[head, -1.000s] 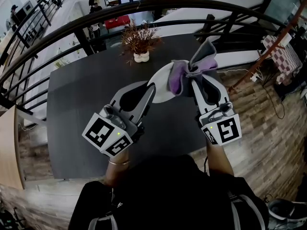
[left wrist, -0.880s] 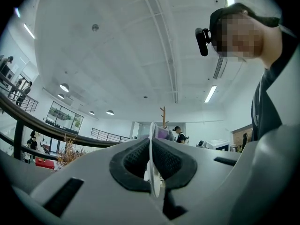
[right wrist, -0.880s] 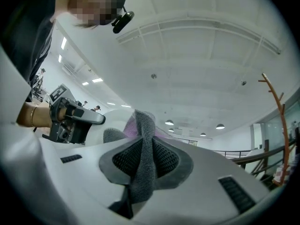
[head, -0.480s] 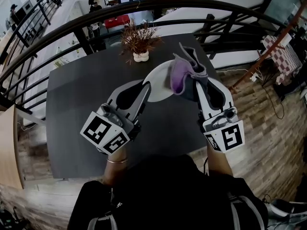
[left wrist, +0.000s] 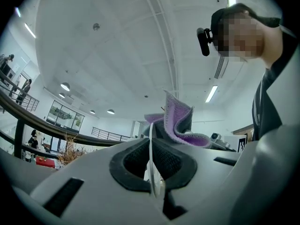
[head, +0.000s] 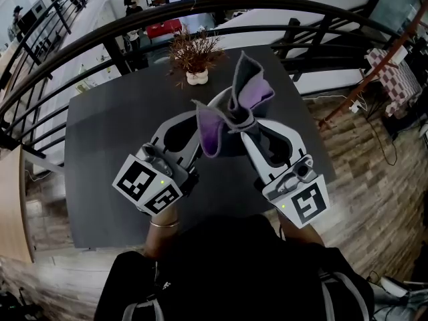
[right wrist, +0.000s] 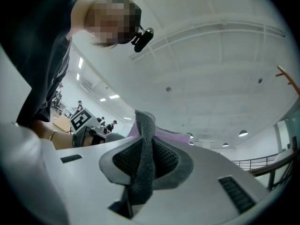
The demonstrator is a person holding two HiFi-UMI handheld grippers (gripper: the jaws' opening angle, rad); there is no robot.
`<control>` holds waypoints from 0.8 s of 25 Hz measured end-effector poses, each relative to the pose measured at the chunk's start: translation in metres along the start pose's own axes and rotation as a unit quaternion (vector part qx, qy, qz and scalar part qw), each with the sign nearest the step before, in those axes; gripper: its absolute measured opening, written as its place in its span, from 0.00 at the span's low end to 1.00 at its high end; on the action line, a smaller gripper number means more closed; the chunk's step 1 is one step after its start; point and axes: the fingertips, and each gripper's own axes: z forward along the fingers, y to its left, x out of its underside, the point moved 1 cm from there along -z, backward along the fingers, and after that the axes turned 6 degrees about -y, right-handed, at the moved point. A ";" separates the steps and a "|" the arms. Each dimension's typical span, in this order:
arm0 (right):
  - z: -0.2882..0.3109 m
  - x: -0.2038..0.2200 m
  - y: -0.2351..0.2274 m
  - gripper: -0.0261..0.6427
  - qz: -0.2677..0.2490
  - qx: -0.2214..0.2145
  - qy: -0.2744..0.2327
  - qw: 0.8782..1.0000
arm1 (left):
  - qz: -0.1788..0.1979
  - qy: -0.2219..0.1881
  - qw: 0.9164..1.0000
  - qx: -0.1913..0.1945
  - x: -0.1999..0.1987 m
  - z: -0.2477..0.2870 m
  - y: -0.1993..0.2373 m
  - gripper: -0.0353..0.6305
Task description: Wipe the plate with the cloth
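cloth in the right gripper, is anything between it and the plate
Nothing visible stands between them. The cloth, clamped in the right gripper, hangs right over the plate, which the left gripper grips by its rim above the table.

The grey-and-purple fleece cloth at centre is showing a nubbly, matt pile; the thin white plate is looking smooth; the dark tabletop is looking matt.
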 end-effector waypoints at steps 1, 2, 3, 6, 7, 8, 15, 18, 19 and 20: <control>0.001 0.003 0.004 0.13 0.004 -0.006 0.003 1.000 | 0.000 -0.001 1.000 0.002 -0.001 0.000 -0.001 0.08; 0.003 0.006 0.007 0.13 0.006 -0.011 0.007 1.000 | -0.001 -0.003 1.000 0.005 -0.002 0.000 -0.003 0.08; 0.004 0.011 0.009 0.13 0.008 -0.015 0.012 1.000 | -0.003 -0.004 1.000 0.008 -0.003 0.000 -0.005 0.08; 0.005 0.025 0.012 0.13 0.007 -0.019 0.036 0.999 | -0.011 -0.005 1.000 0.021 -0.003 0.002 -0.011 0.08; 0.004 0.029 0.012 0.13 0.010 -0.018 0.040 0.999 | -0.013 -0.004 1.000 0.024 -0.003 0.003 -0.014 0.08; 0.004 0.031 0.011 0.13 0.015 -0.015 0.042 0.999 | -0.014 -0.004 1.000 0.026 -0.002 0.004 -0.016 0.08; 0.002 0.040 0.003 0.13 0.031 0.003 0.055 0.998 | -0.010 -0.002 1.000 0.024 -0.002 0.004 -0.017 0.08; 0.001 0.039 -0.003 0.13 0.032 0.011 0.050 0.998 | -0.009 -0.002 1.000 0.023 -0.002 0.003 -0.016 0.08; 0.000 0.041 -0.006 0.13 0.032 0.015 0.053 0.998 | -0.009 -0.002 1.000 0.023 -0.002 0.003 -0.016 0.08; -0.001 0.042 -0.008 0.13 0.033 0.019 0.055 0.998 | -0.009 -0.002 1.000 0.022 -0.002 0.003 -0.016 0.08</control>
